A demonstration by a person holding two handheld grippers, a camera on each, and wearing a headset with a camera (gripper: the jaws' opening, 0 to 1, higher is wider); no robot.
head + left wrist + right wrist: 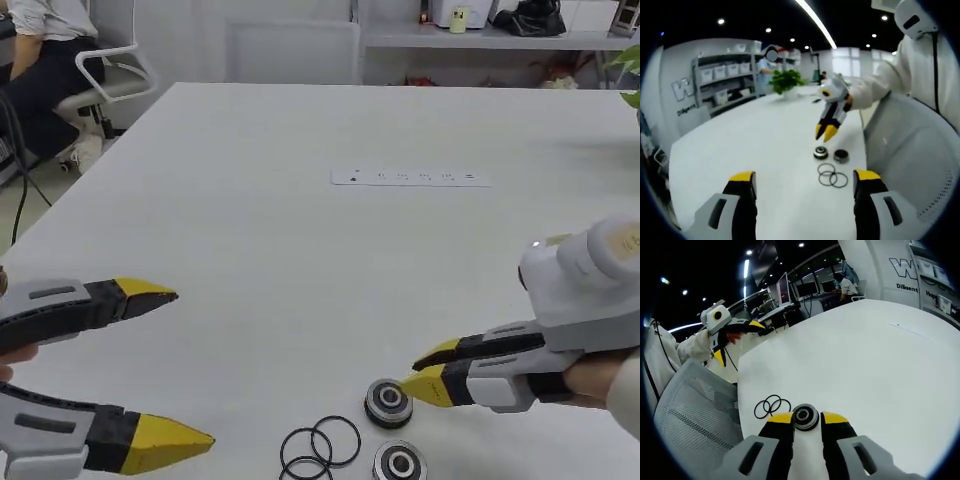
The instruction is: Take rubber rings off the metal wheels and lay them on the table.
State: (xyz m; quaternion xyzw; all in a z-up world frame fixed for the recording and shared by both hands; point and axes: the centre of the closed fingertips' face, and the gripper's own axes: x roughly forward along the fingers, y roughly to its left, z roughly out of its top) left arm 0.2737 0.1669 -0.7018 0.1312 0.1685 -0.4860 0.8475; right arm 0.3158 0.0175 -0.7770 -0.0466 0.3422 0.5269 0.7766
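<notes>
The left claw (pixel 193 367) hangs over the near left part of the white desk (pixel 300 230) with its jaws spread wide and nothing between them. The right claw (pixel 412 373) comes in from the right with its jaws drawn narrow, only a slim gap between the yellow tips, and it holds nothing. Its tips sit just beside and above a dark-rimmed metal wheel (pixel 388 402); whether they touch it cannot be told. A second wheel (pixel 400 462) lies just nearer, at the desk's near edge. Three black rubber rings (pixel 320 447) lie flat and overlapping on the desk, just left of the wheels. A white power strip (pixel 410 178) rests well apart on the far side.
</notes>
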